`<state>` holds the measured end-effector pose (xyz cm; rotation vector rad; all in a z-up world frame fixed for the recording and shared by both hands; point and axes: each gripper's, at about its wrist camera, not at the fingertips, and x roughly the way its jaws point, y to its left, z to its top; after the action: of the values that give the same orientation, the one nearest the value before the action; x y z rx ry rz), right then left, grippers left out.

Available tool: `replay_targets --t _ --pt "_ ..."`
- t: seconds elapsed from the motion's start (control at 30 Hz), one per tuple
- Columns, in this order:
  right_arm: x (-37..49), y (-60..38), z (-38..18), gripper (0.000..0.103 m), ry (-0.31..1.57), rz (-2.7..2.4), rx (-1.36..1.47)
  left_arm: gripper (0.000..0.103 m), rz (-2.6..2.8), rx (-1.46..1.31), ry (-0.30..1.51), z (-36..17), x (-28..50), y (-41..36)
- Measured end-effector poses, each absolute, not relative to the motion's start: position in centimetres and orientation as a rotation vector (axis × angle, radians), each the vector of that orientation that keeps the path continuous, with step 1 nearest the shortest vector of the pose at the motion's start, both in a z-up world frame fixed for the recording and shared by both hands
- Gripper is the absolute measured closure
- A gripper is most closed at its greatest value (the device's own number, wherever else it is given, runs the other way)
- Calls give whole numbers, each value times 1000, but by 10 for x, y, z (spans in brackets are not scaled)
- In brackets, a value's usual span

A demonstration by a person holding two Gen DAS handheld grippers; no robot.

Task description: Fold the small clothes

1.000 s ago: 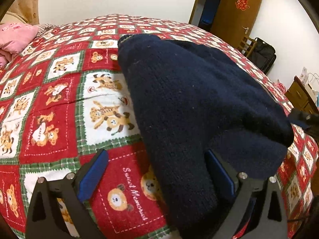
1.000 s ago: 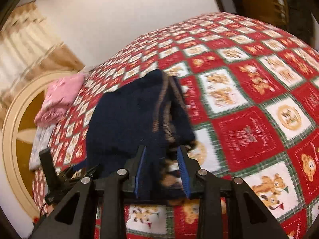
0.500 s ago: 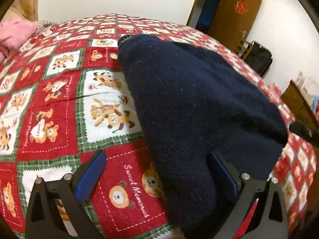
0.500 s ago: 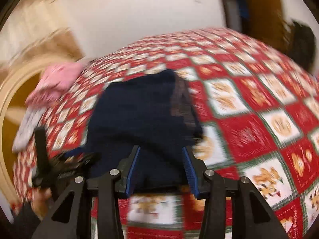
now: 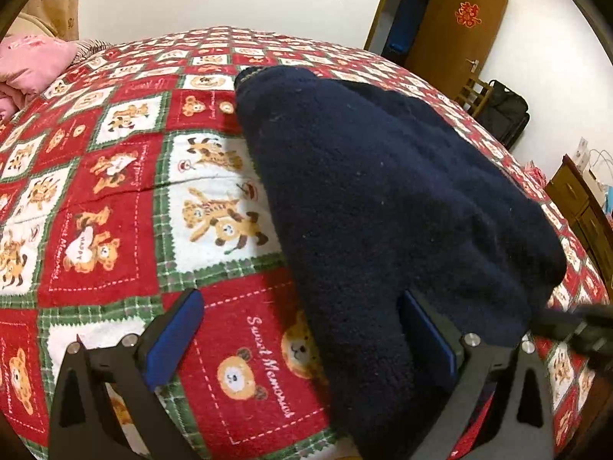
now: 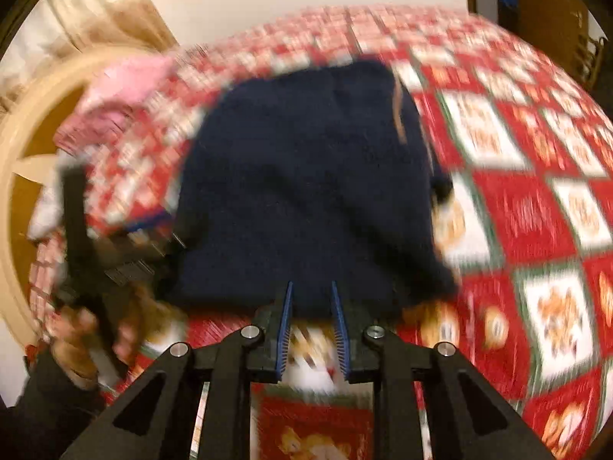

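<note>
Your left tool [image 5: 302,329] gapes wide, released; your right tool [image 6: 312,306], fingers slightly parted, grips nothing. Smooth the navy sweater [image 5: 383,199] ahead before regrasping its near edge.

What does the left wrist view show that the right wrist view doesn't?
Only the left wrist view shows the black bag and wooden dresser, plus the open left gripper. Only the right wrist view, which is blurred, shows the beige curtain and the right gripper. Both show the navy garment on the bear-print blanket.
</note>
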<state>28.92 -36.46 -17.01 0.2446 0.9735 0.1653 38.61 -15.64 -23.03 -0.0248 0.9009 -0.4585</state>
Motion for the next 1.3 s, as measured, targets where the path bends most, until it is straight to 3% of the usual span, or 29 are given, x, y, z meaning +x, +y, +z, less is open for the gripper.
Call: replay_targets --t 0.13,0.27,0.33,0.63,0.77,1.13,1.23,1.3 --pt "307 -389 -151 81 856 158 371 0 -456 -23 900 -230 386 -156" --pt "334 -411 -194 82 1010 60 397 0 -455 -22 901 -230 385 -157" --pt "332 -415 -204 83 994 77 414 0 -456 -19 900 -230 385 -157" --pt "323 -395 -168 82 850 43 270 0 -452 -15 903 -231 386 -157" --pt "347 -390 -199 82 1001 24 226 0 -448 -8 904 -231 385 -159" --pt "345 -399 -189 81 987 104 176 0 -418 -1 924 -218 387 -158" --pt "337 -427 -166 70 884 111 259 0 -447 -63 850 -195 382 -145" --pt "341 -452 -160 18 861 96 348 0 -457 -67 833 -184 388 -143"
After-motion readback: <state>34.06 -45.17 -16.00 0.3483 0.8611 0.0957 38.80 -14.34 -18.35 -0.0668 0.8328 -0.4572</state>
